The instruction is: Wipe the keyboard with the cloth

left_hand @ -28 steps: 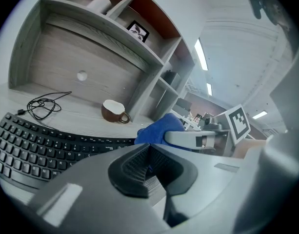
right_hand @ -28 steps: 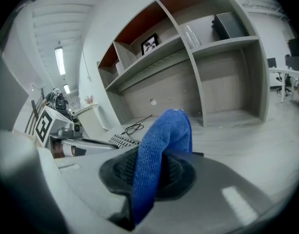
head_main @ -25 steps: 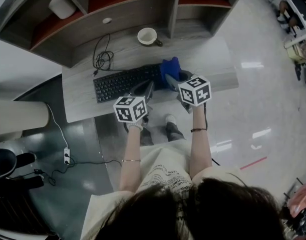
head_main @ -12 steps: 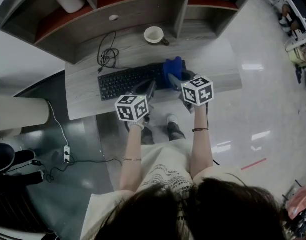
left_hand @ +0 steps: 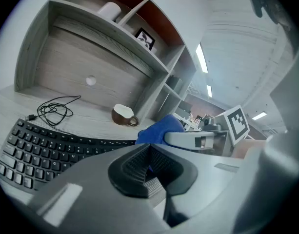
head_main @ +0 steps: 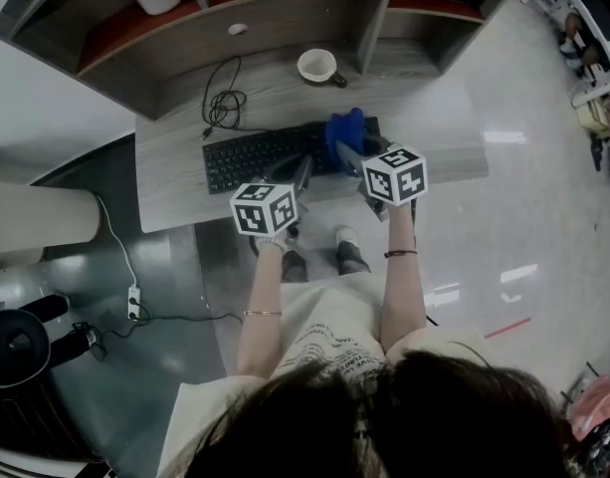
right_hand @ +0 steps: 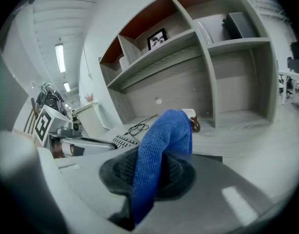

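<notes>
Right gripper (right_hand: pixel 148 175) clamps cloth (right_hand: pixel 165 139) covering keyboard (head_main: pixel 253 157) end.

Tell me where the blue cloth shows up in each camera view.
Head view: cloth upper centre, by the keyboard's right end.
Left gripper view: cloth at centre, right of the keyboard.
Right gripper view: cloth at centre, clamped by the right gripper.
Shared landmark: the keyboard.

Cream printed shirt (head_main: pixel 319 339), black wristband (head_main: pixel 396 254)
</notes>
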Motion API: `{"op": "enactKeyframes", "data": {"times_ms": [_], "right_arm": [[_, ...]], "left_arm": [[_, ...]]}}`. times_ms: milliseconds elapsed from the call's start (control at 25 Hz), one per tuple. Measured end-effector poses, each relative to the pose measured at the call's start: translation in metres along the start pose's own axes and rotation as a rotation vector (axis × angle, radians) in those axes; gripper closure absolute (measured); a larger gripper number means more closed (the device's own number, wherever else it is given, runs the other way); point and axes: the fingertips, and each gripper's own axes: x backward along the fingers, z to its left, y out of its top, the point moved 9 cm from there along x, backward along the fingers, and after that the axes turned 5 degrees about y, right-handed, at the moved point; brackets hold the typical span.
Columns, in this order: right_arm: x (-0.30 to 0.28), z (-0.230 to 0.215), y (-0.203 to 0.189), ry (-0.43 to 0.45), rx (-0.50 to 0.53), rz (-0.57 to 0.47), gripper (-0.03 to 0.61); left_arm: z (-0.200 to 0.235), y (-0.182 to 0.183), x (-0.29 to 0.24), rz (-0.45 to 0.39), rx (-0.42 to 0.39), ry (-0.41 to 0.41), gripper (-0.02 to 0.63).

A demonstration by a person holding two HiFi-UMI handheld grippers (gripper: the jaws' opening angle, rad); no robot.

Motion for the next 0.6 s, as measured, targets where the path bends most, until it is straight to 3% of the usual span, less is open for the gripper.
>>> {"op": "enactKeyframes", "data": {"times_ms": [600], "right_arm": [[-0.022,0.023,0.003,0.019,0.019,0.007,0.52]], "left_arm": [[0.019,0.001,0.018,-0.016,0.001,0.002,0.612]]}}
